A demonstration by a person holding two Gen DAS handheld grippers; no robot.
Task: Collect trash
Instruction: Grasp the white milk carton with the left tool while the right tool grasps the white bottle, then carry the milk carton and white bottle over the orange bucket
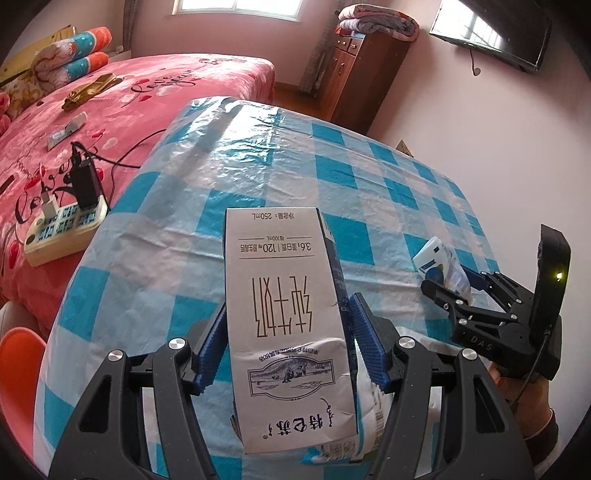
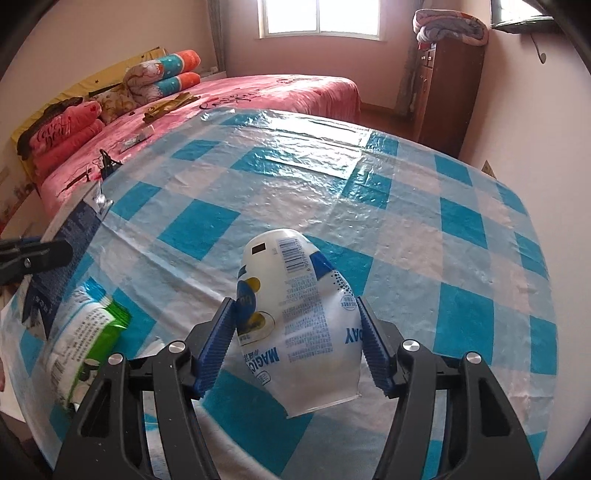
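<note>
Left to right, as labelled:

Power strip (image 1: 62, 230): at 9 o'clock in the left wrist view, on the pink bed (image 1: 147, 85), with a black charger (image 1: 85, 182) plugged in.

Left gripper (image 1: 286, 345): clenched on the milk carton (image 1: 286, 325); both blue ribbed pads press its sides. The carton stands between the fingers, print upside down, from centre to 6 o'clock.

Table (image 1: 369, 177): covered by a blue-and-white checked plastic cloth, filling the centre of both views.

Wrapper under carton (image 1: 369, 417): white printed packet at 5 o'clock of the left wrist view, lying on the cloth behind the carton.

Green-and-white packet (image 2: 88, 332): at 8 o'clock in the right wrist view, flat on the cloth, just beside the carton's dark side panel.

Right gripper (image 2: 297, 349): grasping the yoghurt cup (image 2: 299, 317); the cup is tilted, base away from the camera, rim toward 6 o'clock, squeezed between the pads. In the left wrist view this pair sits at 3 o'clock, off the cloth.

Cabinet (image 2: 447, 96): at 1 o'clock, with a folded blanket (image 2: 450, 26) on top.
</note>
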